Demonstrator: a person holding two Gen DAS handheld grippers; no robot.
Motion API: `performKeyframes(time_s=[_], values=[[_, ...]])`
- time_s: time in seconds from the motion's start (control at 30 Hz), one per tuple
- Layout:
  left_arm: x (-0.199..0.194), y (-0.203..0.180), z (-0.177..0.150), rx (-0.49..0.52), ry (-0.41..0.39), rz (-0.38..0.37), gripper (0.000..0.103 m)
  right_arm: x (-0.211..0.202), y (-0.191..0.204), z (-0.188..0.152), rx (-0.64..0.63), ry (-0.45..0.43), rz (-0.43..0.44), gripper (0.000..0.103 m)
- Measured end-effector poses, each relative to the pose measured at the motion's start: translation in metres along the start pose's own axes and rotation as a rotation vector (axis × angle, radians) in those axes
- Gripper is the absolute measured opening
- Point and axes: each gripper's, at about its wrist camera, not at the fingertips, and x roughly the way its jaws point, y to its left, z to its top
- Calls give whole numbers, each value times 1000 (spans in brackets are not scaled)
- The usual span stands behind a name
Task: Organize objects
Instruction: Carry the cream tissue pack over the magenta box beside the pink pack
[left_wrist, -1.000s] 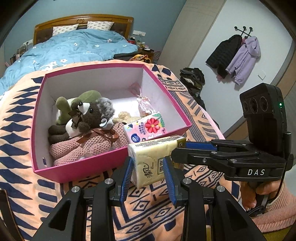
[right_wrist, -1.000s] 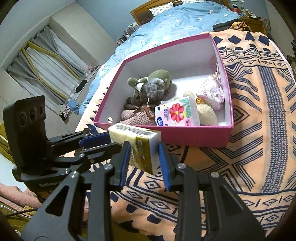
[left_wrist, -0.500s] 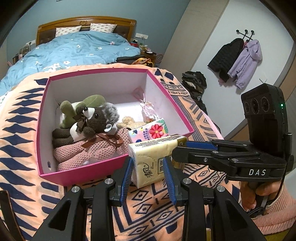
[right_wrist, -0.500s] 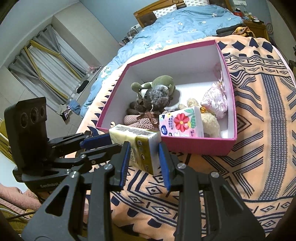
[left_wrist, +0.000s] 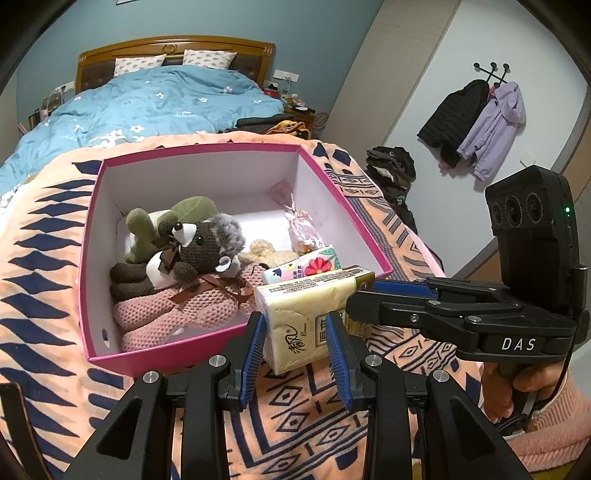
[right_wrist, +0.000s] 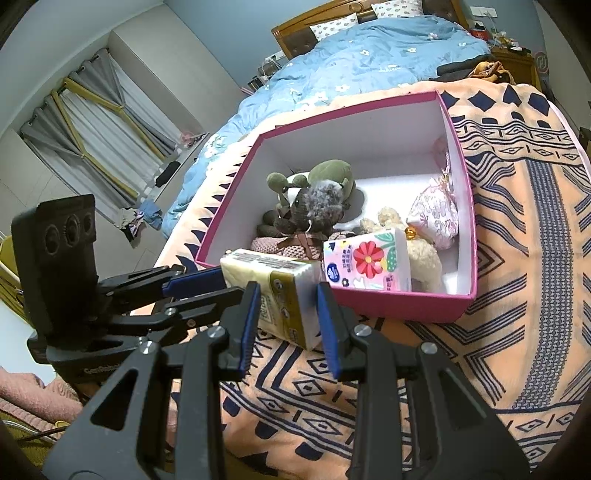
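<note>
both grippers pinch the same yellow tissue pack (left_wrist: 310, 317): the left gripper (left_wrist: 297, 354) has its blue pads against the pack's two sides at one end, and the right gripper (right_wrist: 285, 320) clamps the other end, so the pack hangs in the air between them, just over the near edge of the pink box (left_wrist: 110, 354) that sits on the patterned blanket (left_wrist: 40, 295). the box already holds a brown plush toy (left_wrist: 201, 251), a pink knitted toy (left_wrist: 177, 310), a flowered tissue pack (right_wrist: 367, 264) and a small pink pouch (right_wrist: 436, 218). my guess is the pack is about to go into the box. the main risk is the double grip: if the two grippers drift apart or twist against each other, the soft pack could buckle, tear its wrapper or slip out of one pair of pads. if one lets go too late, the pack may drag on the box's near wall or knock the flowered pack over. free floor space in the near part of the box looks tight. the left view shows coats (left_wrist: 476, 122) on a wall hook and the hand on the right gripper's handle; the right view alone shows the curtains (right_wrist: 92, 136) and how the pouch leans in the box's right corner.
</note>
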Motion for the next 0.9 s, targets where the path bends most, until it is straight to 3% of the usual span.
performKeyframes(time_s=[0.9], values=[[5,12,13,-16,-16,15,33,8,1,20,-16,-14,-3,34]])
